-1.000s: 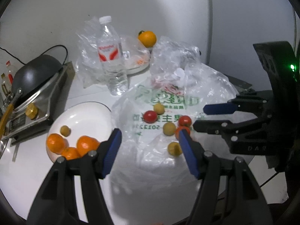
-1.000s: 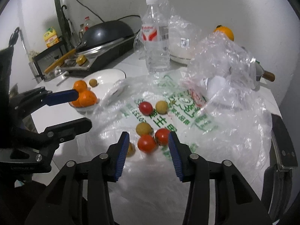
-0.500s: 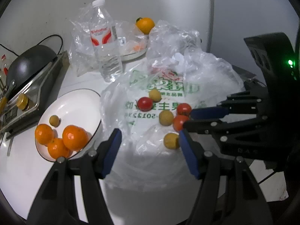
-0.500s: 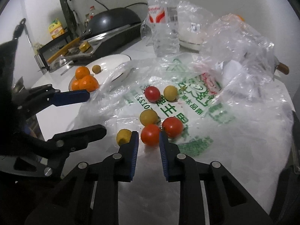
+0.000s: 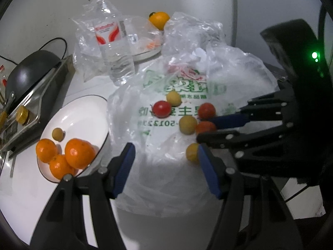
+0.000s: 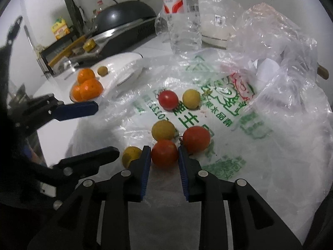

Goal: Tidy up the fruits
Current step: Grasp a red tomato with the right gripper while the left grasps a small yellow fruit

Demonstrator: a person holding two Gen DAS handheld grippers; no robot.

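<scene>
right gripper (image 6: 164,156) is clamped on a red tomato (image 6: 164,153), blue pads pressed against both of its sides; the fruit sits on a flattened plastic bag with green print (image 6: 239,125). left gripper (image 5: 166,166) stands spread above the near part of the same bag, nothing between its pads.

just beside the held fruit: a second red tomato (image 6: 196,139) on its right, touching or nearly so, a yellow fruit (image 6: 163,130) behind it, and another yellow fruit (image 6: 131,155) against the outer face of the right gripper's left finger. farther back on the bag, a third red tomato (image 6: 168,99) and a yellow fruit (image 6: 191,98) lie side by side.

left of the bag, a white plate (image 5: 83,114) holds three oranges (image 5: 79,153) bunched at its near rim and one small yellowish fruit (image 5: 57,133) behind them. the bag's edge overlaps the plate's right side.

beyond the plate, a dark wok (image 5: 27,73) rests on a metal cooker. behind the bag, a clear water bottle (image 5: 113,41) with a red and white label stands upright, crumpled clear plastic (image 5: 191,33) to its right. at the rear, a single orange (image 5: 159,19) sits by a white dish under plastic wrap.
</scene>
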